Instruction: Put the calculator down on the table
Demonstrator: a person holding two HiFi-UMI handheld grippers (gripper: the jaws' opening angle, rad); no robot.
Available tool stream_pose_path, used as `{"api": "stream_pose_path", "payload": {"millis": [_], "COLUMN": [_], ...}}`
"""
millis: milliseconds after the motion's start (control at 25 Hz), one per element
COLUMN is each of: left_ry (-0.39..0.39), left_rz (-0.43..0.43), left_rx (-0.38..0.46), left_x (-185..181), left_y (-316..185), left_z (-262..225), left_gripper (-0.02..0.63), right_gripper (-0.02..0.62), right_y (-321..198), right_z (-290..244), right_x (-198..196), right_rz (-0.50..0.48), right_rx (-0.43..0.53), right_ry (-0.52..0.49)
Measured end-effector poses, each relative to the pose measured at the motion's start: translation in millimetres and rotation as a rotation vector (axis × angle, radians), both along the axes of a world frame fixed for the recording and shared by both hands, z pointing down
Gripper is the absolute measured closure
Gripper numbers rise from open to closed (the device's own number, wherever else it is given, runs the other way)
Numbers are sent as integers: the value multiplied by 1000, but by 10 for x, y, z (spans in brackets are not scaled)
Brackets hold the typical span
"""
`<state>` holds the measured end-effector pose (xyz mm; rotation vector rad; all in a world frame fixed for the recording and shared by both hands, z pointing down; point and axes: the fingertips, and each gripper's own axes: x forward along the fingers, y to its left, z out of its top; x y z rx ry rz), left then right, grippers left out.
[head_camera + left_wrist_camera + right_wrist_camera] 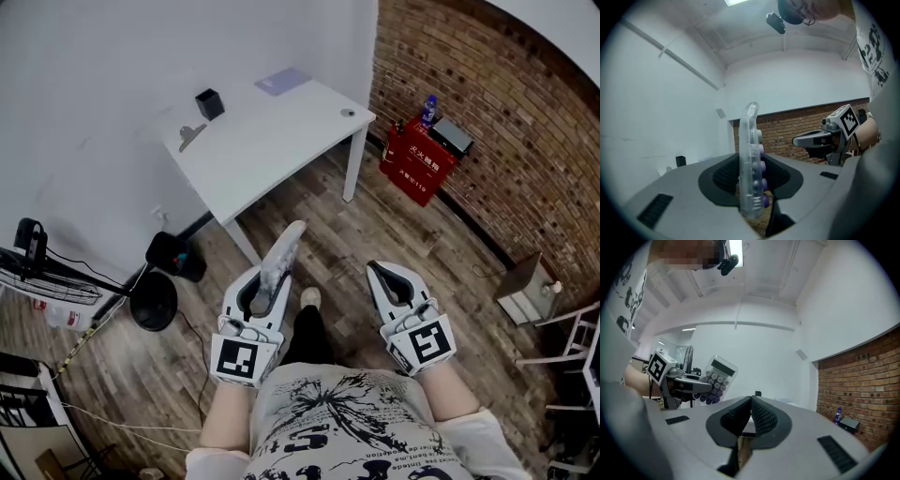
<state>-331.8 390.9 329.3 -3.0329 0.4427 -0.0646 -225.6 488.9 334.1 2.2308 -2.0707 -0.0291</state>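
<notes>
A clear calculator [282, 257] with purple keys stands on edge between the pads of my left gripper [265, 281], which is shut on it above the wooden floor. The left gripper view shows the calculator [751, 154] edge-on, clamped at its lower end. In the right gripper view the calculator [716, 376] sticks up from the left gripper [696, 389]. My right gripper [382, 272] is held level beside it on the right, shut with nothing in it, its pads [759, 416] meeting at the tips. The white table [281, 150] stands ahead, some way beyond both grippers.
On the table are a black cup [209, 103], a purple sheet [281, 82] and a small grey item [192, 137]. A red box [417, 159] with a bottle [428, 111] sits by the brick wall [487, 112]. A black round stand [155, 300] is on the floor at left.
</notes>
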Motion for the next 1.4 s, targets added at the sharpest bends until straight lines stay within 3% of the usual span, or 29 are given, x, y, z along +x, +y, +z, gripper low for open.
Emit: {"api": "stream_pose_path", "payload": {"millis": [80, 240, 400, 560, 880, 1160, 1400], "left_ry": [21, -11, 19, -31, -8, -32, -63], "left_rz": [-6, -8, -19, -14, -20, -58, -157], "left_rx": [-7, -33, -69, -73, -77, -102, -87], "left_x": [123, 440, 860, 1277, 1964, 2275, 2496], "left_y": [-185, -717, -1431, -2180, -3473, -4009, -4395], "left_z": [39, 211, 167, 192, 105, 204, 350], "left_gripper": [462, 462, 462, 462, 462, 462, 462], "right_gripper": [581, 581, 581, 581, 581, 580, 581], "right_y": [-201, -730, -1416, -2183, -3503, -4155, -4794], "right_z": [74, 202, 212, 153, 108, 213, 337], "right_x": [121, 460, 880, 1326, 1990, 2401, 2701], "right_rz": [2, 4, -5, -20, -28, -54, -168], "right_rx": [-10, -40, -76, -97, -109, -131, -127], "right_ry": [-7, -14, -19, -2, 20, -15, -24]}}
